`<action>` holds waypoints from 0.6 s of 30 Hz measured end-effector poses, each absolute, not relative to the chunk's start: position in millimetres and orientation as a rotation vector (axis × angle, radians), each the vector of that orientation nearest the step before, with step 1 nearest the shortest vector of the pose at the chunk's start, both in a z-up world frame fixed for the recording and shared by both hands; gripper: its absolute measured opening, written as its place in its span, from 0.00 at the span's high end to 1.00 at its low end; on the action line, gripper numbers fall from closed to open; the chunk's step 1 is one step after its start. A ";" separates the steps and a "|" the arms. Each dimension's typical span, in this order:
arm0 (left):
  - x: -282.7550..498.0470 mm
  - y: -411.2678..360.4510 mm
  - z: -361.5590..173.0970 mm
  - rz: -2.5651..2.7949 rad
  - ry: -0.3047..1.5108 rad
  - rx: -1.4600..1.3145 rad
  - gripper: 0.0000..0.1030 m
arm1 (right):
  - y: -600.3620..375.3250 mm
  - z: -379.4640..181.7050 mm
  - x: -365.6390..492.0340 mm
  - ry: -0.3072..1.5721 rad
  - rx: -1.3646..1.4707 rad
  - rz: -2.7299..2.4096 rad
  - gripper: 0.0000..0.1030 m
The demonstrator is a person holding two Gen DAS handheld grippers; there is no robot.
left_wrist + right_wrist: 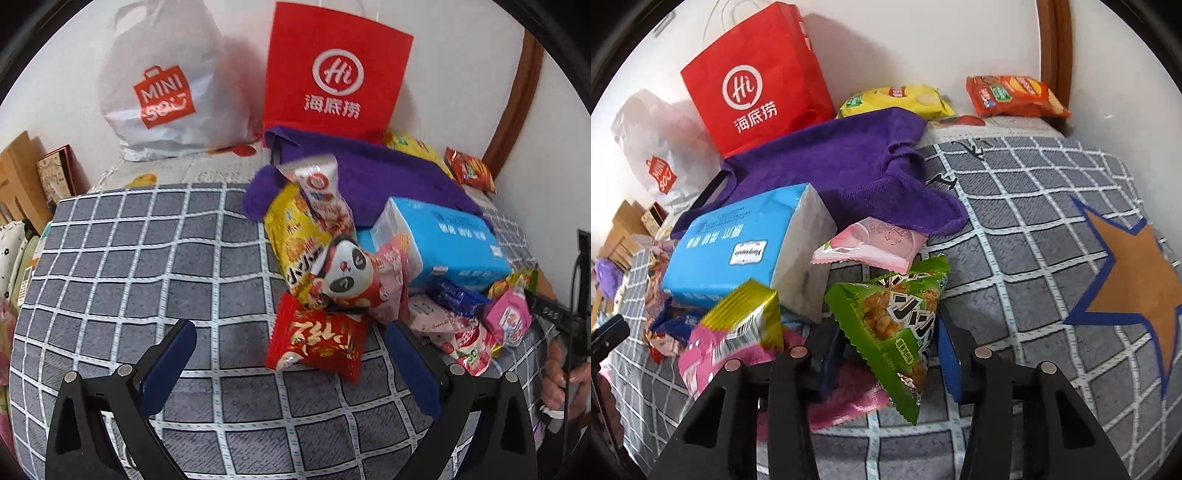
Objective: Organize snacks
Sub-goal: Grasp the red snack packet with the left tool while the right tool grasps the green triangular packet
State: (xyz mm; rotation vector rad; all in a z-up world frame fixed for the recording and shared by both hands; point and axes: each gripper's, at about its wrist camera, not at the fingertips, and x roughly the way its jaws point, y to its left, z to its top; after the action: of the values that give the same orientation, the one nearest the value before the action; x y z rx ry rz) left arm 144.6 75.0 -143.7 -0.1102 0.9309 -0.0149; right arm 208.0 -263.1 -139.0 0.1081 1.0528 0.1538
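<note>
Two grippers over one heap of snack packets on a grey, white-gridded bed cover [122, 258].
Left margin: brown cardboard boxes [18, 177] stand past the cover's left edge.
Open room, left: bare grid from that edge across to the heap.
Left gripper [291, 354]: blue-padded jaws spread wide, nothing between the pads; red foil packet with gold lettering [317, 343] lies just beyond them.
Back wall: white plastic carrier bag [162, 85], then red paper carrier bag [332, 70], both upright.
Heap: purple terry towel [842, 166] at the back; light blue soft tissue pack [746, 243] resting on packets; pink flat packet [871, 243] just beside it.
Right gripper [890, 354]: jaws closed on a green triangular crinkle-edged packet [897, 325], held tilted.
Open room, right: bare grid with an orange, blue-edged star [1134, 280].
Far right corner: yellow crisp bag [897, 98] and orange crisp bag [1012, 94] by the wall.
</note>
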 end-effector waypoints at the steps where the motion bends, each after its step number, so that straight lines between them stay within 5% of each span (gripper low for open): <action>1: 146.2 72.1 -146.6 -0.020 0.938 -0.097 0.01 | -264.3 -136.1 203.9 1.047 0.102 0.152 0.56; 12: 163.9 50.6 -179.9 -0.025 1.003 -0.014 0.01 | -285.5 -124.1 162.9 1.013 0.087 0.133 0.56; 18: 163.0 48.4 -183.5 0.004 0.983 0.012 0.23 | -290.1 -138.2 158.7 1.021 0.131 0.129 0.53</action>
State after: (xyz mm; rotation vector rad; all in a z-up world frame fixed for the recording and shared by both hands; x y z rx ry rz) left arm 163.0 48.4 -183.5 0.0119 0.9829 0.0038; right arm 158.7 -290.1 -138.2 0.1307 1.0206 0.1292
